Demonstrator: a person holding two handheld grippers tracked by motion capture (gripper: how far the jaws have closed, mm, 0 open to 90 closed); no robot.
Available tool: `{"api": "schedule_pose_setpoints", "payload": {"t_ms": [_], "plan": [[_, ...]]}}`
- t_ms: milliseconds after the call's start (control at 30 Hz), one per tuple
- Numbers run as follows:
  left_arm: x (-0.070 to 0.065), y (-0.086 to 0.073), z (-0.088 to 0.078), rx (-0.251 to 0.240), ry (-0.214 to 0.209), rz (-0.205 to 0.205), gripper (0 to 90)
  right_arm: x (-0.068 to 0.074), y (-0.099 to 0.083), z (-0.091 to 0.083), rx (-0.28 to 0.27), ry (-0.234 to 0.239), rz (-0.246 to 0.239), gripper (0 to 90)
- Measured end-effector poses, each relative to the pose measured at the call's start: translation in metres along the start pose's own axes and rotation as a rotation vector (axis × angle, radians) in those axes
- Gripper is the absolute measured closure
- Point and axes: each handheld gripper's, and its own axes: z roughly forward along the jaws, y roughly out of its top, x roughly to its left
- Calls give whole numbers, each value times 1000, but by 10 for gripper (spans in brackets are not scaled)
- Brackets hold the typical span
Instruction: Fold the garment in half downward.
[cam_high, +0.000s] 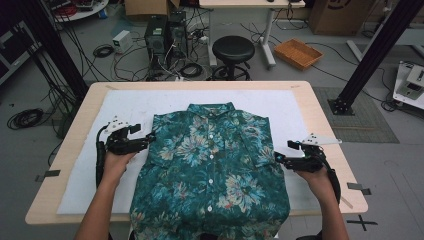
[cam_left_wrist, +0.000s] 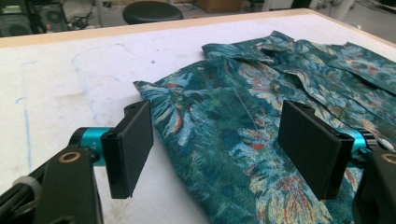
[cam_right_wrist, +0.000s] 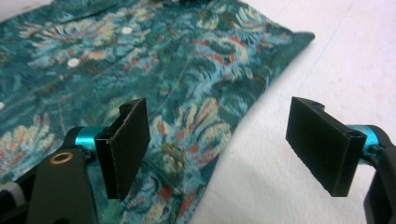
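Teal floral-print button-up shirt (cam_high: 210, 165) lying collar toward the table's far edge, flanked by left gripper (cam_high: 145, 137) and right gripper (cam_high: 282, 152), jaws wide open, empty, straddling each side edge.

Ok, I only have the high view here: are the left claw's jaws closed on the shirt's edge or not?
Observer: Not closed. In the left gripper view the left claw stands wide open, with the shirt edge lying between the jaws, unpinched.
Operator: And the right one?
Observer: The right claw is open too; its jaws straddle the shirt's side edge, one over fabric, one over the white mat.
Operator: Is the fabric flat there?
Observer: By the left claw the edge looks folded under, with a slightly raised corner.
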Motion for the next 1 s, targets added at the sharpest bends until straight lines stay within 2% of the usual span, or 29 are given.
{"api": "schedule_pose_setpoints", "payload": {"t_ms": [100,167,233,267,333,400,433,467,500,533,633,667,700,767,833,867,933,1000], "plan": [[4,5,3,-2,-31,14,268,-3,7,1,-1,19,4,216],[8,10,6,3,-50,18,268,-7,16,5,31,34,11,217],[10,12,8,5,-54,16,268,-9,19,6,36,39,7,217],[13,14,11,11,-58,12,268,-15,30,11,59,48,19,217],[17,16,17,28,-55,-11,268,-18,35,13,66,43,18,217],[22,17,24,34,-51,-24,281,-25,50,24,103,39,16,242],[27,19,32,41,-31,-31,289,-26,54,28,114,40,13,248],[27,19,32,41,-31,-31,298,-28,61,34,133,28,8,248],[31,19,39,47,4,-33,326,-29,64,37,140,24,6,248],[31,19,39,47,4,-33,347,-30,69,42,151,17,6,248],[40,18,52,88,81,-45,386,-33,77,53,168,-5,2,249],[43,19,60,116,92,-55,389,-36,82,62,192,-16,10,251],[43,19,60,116,92,-55,399,-36,84,65,198,-22,10,252],[45,23,72,151,105,-40,425,-37,86,72,215,-26,11,256],[45,24,76,163,107,-33,448,-37,86,76,216,-26,13,258],[44,25,84,181,122,-3,456,-38,85,77,224,-30,11,258],[44,24,87,197,127,1,477,-39,84,78,233,-37,9,258],[43,20,94,246,149,28,477,-41,83,78,239,-42,19,259]]}}
